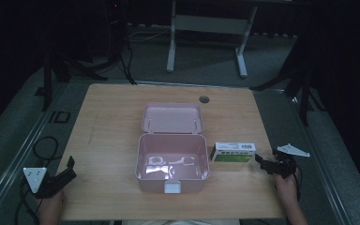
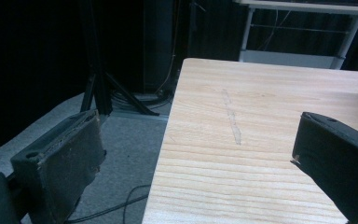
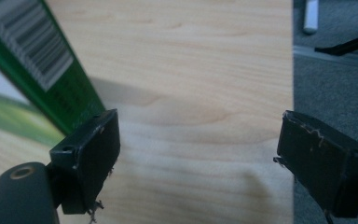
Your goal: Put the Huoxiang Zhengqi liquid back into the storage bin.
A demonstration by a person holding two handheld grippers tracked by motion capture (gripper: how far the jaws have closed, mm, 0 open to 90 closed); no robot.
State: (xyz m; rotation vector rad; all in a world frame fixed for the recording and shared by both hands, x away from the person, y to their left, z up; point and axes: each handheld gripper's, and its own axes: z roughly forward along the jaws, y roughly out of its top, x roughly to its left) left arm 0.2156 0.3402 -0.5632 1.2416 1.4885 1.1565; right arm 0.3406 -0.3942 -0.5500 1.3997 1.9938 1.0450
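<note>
Black jaws of the right gripper [image 3: 193, 161] are held wide apart at the table's [image 1: 108, 140] right edge, nothing between them, just beside the green-and-white carton [image 1: 234, 153]. At the left front corner the left gripper [image 1: 58, 180] is likewise spread and empty. An approach to the carton appears to be in hand; next, the jaws would need to be brought around its end. The open pink box [image 1: 172, 166] is set beside the carton, with bare wood on every side.
</note>
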